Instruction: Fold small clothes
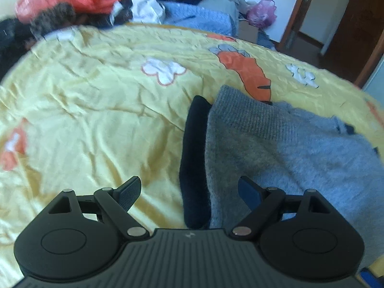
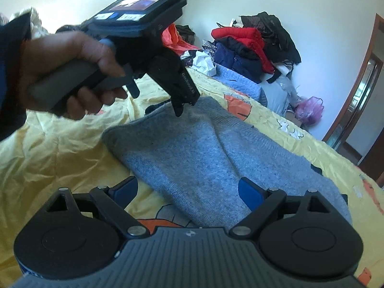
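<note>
A small grey knitted garment (image 1: 276,148) with a dark navy edge (image 1: 195,158) lies on the yellow bed sheet (image 1: 96,110). My left gripper (image 1: 189,193) hovers open above the garment's navy edge, nothing between its fingers. In the right wrist view the same grey garment (image 2: 199,158) spreads out ahead, and my right gripper (image 2: 189,192) stands open over its near part, with nothing held. A hand holds the left gripper (image 2: 178,106) over the garment's far corner, fingertips pointing down at the cloth.
A heap of clothes (image 2: 254,43) in red, navy and black sits at the bed's far end beside a blue blanket (image 2: 240,81). A pink plastic bag (image 2: 309,110) lies on the floor near a wooden door frame (image 2: 355,91). Yellow sheet extends left.
</note>
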Available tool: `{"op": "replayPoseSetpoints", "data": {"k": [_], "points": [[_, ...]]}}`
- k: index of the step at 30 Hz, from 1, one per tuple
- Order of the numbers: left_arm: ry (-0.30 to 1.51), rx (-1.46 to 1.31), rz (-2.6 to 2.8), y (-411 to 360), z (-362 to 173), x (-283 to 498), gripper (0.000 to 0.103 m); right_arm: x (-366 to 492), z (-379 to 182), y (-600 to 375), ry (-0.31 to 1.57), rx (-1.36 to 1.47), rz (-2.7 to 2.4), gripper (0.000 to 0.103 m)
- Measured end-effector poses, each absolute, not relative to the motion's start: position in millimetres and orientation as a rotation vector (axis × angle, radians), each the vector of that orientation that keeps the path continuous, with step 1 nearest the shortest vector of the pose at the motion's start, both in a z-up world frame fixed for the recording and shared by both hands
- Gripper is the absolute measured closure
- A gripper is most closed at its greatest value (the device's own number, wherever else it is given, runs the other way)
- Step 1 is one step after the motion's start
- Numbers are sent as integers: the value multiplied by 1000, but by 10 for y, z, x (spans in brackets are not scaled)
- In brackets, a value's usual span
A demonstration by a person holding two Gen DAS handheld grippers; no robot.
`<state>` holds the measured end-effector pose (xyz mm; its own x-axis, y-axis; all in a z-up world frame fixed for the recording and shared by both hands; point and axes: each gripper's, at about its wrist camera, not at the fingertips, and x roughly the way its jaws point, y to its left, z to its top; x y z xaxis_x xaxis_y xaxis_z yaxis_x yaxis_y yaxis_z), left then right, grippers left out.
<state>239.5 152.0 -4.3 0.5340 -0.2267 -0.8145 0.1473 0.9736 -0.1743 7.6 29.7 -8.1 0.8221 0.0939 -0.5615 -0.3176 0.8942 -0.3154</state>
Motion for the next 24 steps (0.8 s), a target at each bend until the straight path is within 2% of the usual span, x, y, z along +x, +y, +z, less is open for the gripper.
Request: {"op": "replayPoseSetpoints", "data": {"k": [12, 18, 19, 20, 21, 23, 24], "points": [[1023, -483, -438, 1762, -282, 2942, 15, 270, -311, 703, 533, -567, 177, 18], [982, -444, -447, 1584, -303, 3147, 17, 515, -445, 906, 534, -591, 202, 31], [973, -436, -439, 1551, -304, 3184, 21, 542, -448, 931, 529, -590, 211, 33], [970, -420, -424, 1528, -305, 3205, 32, 577, -444, 953, 526, -592, 216, 34], [965, -393, -401, 1500, -293, 3216, 46, 608, -446, 976, 524, -591, 224, 39], [966, -333, -358, 1423, -278, 3261, 61, 667, -447, 1005, 536, -580, 245, 49], [970, -313, -345, 1395, -274, 3276, 66, 678, -449, 1021, 538, -575, 256, 58]]}}
